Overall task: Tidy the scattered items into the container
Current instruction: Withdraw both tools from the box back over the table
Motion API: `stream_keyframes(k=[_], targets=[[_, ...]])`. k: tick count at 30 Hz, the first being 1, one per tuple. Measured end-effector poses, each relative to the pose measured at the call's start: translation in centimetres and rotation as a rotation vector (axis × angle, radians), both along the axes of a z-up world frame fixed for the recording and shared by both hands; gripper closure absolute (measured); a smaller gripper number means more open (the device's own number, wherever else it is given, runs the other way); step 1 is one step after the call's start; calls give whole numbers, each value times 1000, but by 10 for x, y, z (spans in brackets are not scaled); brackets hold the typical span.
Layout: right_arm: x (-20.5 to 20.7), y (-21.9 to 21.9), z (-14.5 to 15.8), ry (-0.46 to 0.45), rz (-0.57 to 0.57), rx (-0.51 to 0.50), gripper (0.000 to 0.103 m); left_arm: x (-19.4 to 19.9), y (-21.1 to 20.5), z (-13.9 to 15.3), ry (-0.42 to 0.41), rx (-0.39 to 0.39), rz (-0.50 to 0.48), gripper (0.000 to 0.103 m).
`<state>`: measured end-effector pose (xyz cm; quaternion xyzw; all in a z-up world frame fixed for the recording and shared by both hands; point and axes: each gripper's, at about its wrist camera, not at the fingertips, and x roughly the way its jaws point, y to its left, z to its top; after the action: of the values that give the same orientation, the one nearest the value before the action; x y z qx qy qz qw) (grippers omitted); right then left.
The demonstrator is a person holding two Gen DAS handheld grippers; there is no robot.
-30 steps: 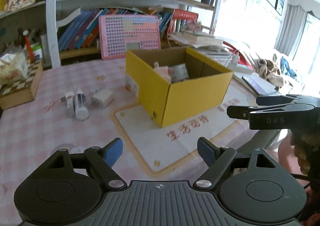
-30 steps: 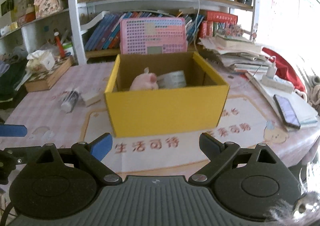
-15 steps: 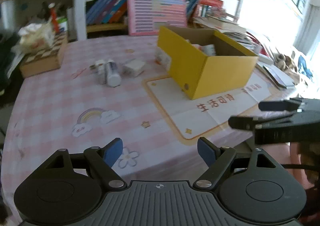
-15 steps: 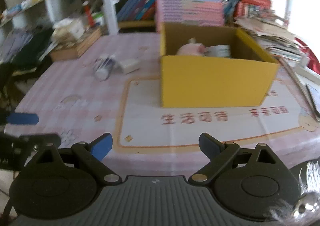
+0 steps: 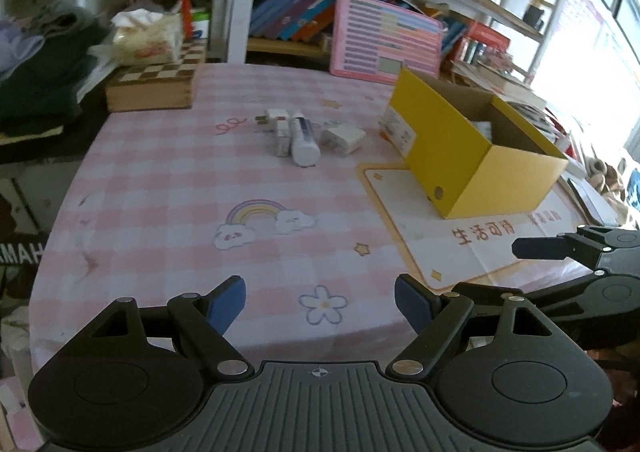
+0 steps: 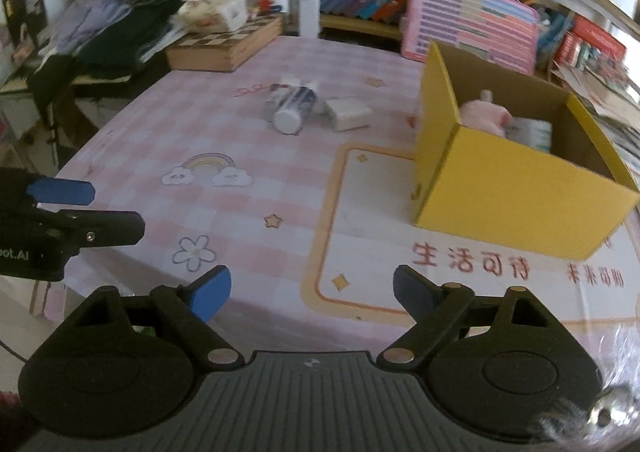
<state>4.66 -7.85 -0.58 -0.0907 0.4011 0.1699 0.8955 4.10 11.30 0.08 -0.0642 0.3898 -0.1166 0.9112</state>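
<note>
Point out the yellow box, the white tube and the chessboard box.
yellow box (image 6: 516, 191), right wrist view, front wall.
white tube (image 5: 303, 137), left wrist view, its body.
chessboard box (image 5: 154, 85), left wrist view, checkered top.

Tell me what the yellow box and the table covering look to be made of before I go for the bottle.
The yellow box looks like cardboard: matte yellow outside, raw brown inside, thin folded walls. The table covering seems a printed pink-check cloth or vinyl; it drapes over the rounded edge, sheen unclear. The bottle looks like smooth plastic with a white cap, though blurred.
</note>
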Motion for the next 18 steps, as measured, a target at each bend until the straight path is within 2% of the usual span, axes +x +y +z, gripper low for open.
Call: stream_keyframes(k=[6,14,18], targets=[[18,7,0,-25,33,-7,29,13,0,-2,2,6,14,19],[63,15,0,-48,61,-3,29,51,-2,0,-13,43,32,19],[89,17,4,-80,85,8,29,79,-6,-7,17,74,40,19]])
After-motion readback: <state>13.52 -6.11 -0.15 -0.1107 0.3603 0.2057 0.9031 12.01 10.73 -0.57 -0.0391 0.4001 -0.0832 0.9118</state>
